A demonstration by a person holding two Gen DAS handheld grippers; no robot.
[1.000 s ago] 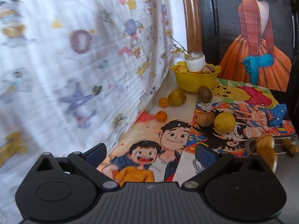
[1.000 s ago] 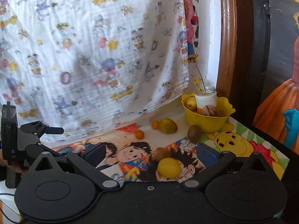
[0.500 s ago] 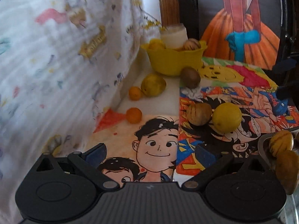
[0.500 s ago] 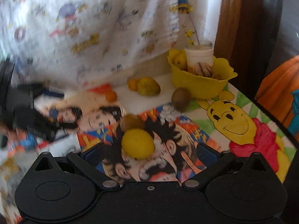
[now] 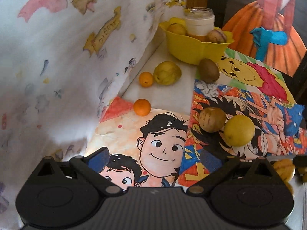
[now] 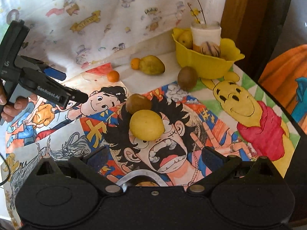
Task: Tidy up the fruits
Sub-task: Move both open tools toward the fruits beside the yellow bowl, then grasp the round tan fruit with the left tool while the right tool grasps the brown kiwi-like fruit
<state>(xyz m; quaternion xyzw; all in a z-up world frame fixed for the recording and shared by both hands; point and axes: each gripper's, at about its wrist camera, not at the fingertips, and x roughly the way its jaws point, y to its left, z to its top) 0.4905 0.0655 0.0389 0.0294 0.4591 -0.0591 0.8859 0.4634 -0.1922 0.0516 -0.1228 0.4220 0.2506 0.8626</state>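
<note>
On the table [image 6: 168, 88], covered by cartoon drawings, six loose fruits can be counted: two small oranges, one [image 5: 142, 107] at the edge of a drawing and one [image 5: 146, 79] further back, touching a yellow-green pear-like fruit [image 5: 167, 73]; one brown kiwi-like fruit [image 5: 209, 70] just in front of the yellow bowl [image 5: 193, 48]; and one brown round fruit [image 5: 212, 119] touching one lemon [image 6: 146, 125] on the middle drawing. Inside the yellow bowl one white jar [image 5: 199, 21] holding a twig is seen, with one yellow fruit [image 5: 176, 28] on its left and one striped fruit [image 5: 216, 36] on its right; something orange sits below the jar, but what it is cannot be told. A further yellowish ribbed fruit [image 5: 284, 169] is partly shown at the right edge of the left wrist view, near a metal rim [image 6: 132, 176] that appears at the base of the right wrist view. Two grippers are counted. The left gripper [image 5: 153, 156] is held spread wide above the drawings, grasping nothing; on its side the words "GenRobot.AI" are read in the right wrist view, where a hand [image 6: 11, 107] is wrapped around its handle. The right gripper [image 6: 155, 156] is likewise spread wide and empty, with the lemon lying ahead of it, between the lines of its fingers but untouched. On the patterned curtain [image 5: 67, 57] behind, banners carry lettering too blurred to be read
</note>
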